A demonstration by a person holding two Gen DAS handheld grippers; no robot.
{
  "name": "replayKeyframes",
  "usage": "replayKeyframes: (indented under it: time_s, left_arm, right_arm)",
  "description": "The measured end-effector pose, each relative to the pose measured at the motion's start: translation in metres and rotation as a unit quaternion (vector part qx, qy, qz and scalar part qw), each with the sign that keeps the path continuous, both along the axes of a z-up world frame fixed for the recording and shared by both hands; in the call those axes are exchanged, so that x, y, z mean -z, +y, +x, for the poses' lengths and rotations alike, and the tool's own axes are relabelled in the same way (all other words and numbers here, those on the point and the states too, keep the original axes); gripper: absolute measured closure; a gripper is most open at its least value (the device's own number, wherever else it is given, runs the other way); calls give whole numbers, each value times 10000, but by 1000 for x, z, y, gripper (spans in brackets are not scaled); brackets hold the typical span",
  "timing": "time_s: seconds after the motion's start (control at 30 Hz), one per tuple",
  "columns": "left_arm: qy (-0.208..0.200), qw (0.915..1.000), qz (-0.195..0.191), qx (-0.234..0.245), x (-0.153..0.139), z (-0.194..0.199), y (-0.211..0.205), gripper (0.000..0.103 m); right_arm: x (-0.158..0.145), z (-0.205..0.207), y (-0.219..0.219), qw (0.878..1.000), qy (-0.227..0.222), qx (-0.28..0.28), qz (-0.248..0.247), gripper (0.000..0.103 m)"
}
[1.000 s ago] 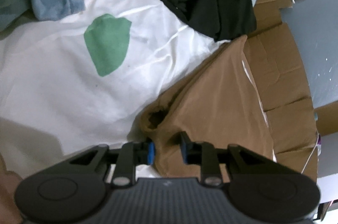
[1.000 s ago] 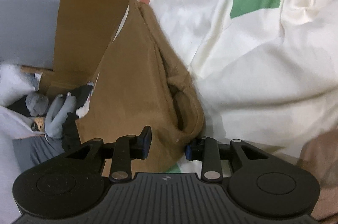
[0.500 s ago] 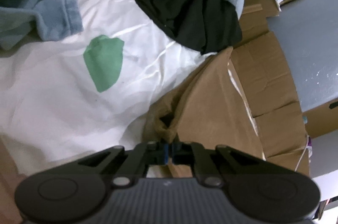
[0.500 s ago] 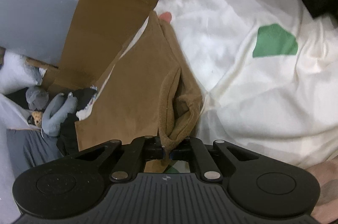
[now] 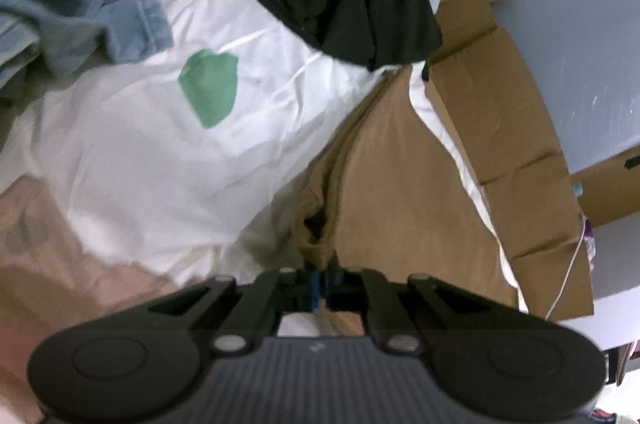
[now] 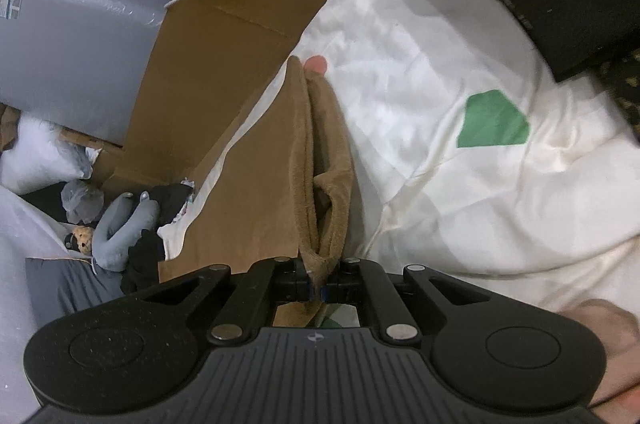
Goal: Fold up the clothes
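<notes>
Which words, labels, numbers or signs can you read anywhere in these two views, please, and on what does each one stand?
No text can be read in either view.
White label on the grey wrapped package: printed, but too small and blurred to read.
Small emblem on the right gripper body: a mark, not legible text.
Green patch on the white sheet: plain colour, no lettering.
Black mark on the cardboard box: a shape, not readable.

— How does the left gripper stand?
— Its jaws are drawn together, blue pads nearly meeting, pinching a brown fold, though that view is blurred, so I'd say probably clamped.
— And the right gripper?
— Closed tight too, fingers pressed on cloth between them. A bit of a hand shows at its lower right.
</notes>
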State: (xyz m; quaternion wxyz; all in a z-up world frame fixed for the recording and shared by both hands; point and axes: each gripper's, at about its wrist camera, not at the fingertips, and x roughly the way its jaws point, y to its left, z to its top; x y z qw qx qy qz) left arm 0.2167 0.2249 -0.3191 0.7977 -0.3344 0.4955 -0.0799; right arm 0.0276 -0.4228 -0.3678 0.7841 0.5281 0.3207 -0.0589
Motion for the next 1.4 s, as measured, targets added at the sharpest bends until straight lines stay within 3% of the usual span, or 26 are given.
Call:
replayKeyframes:
  time_s: [0.33, 0.57, 0.8, 0.93, 1.23, 1.4]
  left_arm:
    - [222, 9992, 159, 275, -4, -34, 0, 100]
    - [502, 9982, 245, 234, 25, -40, -3, 100]
    - [520, 9983, 149, 229, 31, -41, 1, 99]
    - [533, 9983, 111, 190, 32, -42, 2, 95]
    - [546, 9985, 26, 24, 34, -44, 5, 84]
    - [484, 9988, 8, -1, 35, -45, 7, 75]
  right_arm:
    - [6, -35, -6, 9994, 332, 69, 85, 102]
    - [32, -52, -9, 9974, 617, 190, 318, 101]
    - [33, -60, -16, 9955, 864, 289, 268, 91]
    - [23, -70, -25, 9945, 966, 397, 69, 90]
    - [-17, -50, -26, 9956, 688, 182, -605, 89]
    - [-18, -18, -2, 9929, 664, -211, -967, 81]
